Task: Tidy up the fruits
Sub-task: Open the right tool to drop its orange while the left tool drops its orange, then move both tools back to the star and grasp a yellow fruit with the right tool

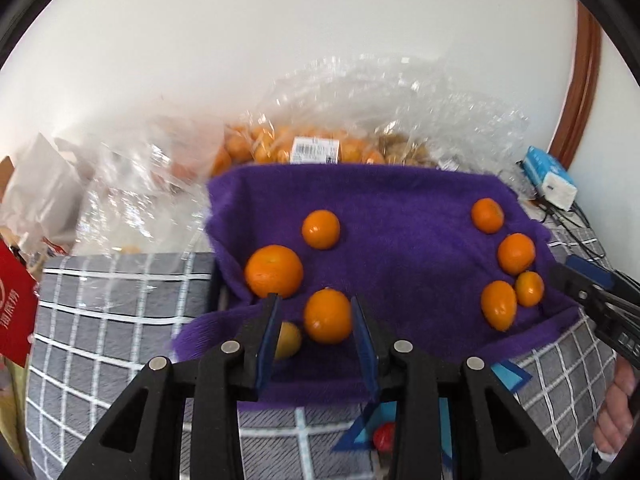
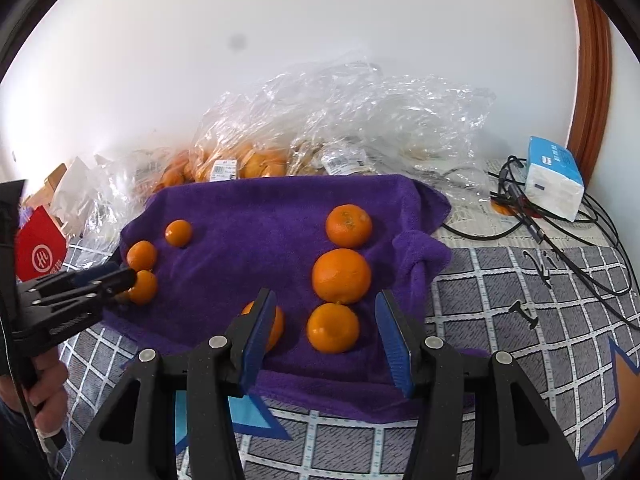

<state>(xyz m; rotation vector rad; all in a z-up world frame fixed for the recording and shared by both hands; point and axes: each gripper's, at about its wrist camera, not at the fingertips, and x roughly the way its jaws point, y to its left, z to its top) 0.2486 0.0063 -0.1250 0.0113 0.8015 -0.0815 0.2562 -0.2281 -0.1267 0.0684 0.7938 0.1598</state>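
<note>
Several oranges lie on a purple towel (image 1: 400, 232) (image 2: 256, 224). They form a left group and a right group. My left gripper (image 1: 314, 308) is open, and an orange (image 1: 327, 316) of the left group sits between its fingers; whether the pads touch it I cannot tell. A second orange (image 1: 288, 340) is partly hidden behind the left finger. My right gripper (image 2: 326, 312) is open above the right group, with an orange (image 2: 333, 328) between its fingers, apart from both pads. A bigger orange (image 2: 341, 276) lies just beyond it.
Clear plastic bags of oranges (image 2: 240, 164) are piled behind the towel against the white wall. A blue and white tissue pack (image 2: 554, 178) and black cables (image 2: 560, 240) lie at the right. A red bag (image 2: 40, 256) stands at the left. The surface is a grey checked cloth (image 2: 500, 320).
</note>
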